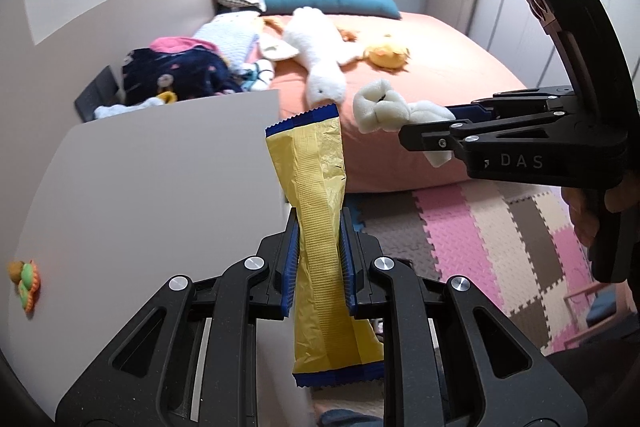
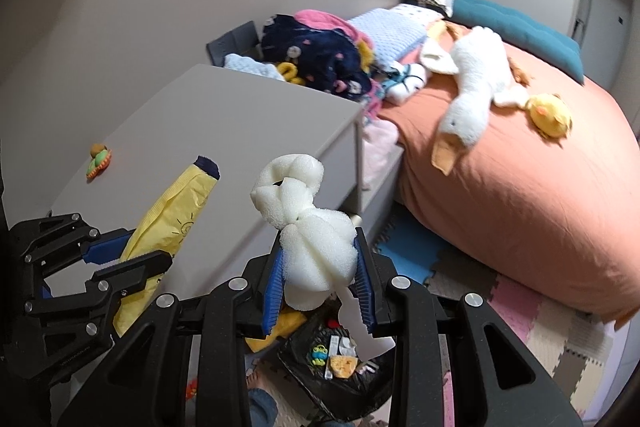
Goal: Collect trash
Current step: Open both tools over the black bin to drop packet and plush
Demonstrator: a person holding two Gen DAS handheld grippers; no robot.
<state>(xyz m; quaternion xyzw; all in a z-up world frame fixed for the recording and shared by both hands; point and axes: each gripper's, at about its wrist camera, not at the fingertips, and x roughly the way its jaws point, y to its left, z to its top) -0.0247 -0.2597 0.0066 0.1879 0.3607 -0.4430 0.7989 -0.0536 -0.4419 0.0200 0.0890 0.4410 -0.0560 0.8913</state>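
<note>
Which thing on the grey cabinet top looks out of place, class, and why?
The small orange-and-green toy lies alone on the otherwise bare grey cabinet top, far from the soft toys heaped on the bed. It looks stray rather than damaged. Nothing appears spilled.

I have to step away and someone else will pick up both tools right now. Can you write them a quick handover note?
Left tool: shut on the yellow wrapper, held upright between its pads.
Right tool: shut on the white foam piece.
Black trash bag: open on the floor below the right tool, with scraps already inside.
Done: both pieces picked up.
Left: drop both into the bag. A small orange-green toy sits on the grey cabinet top; judge whether it counts as trash.
</note>
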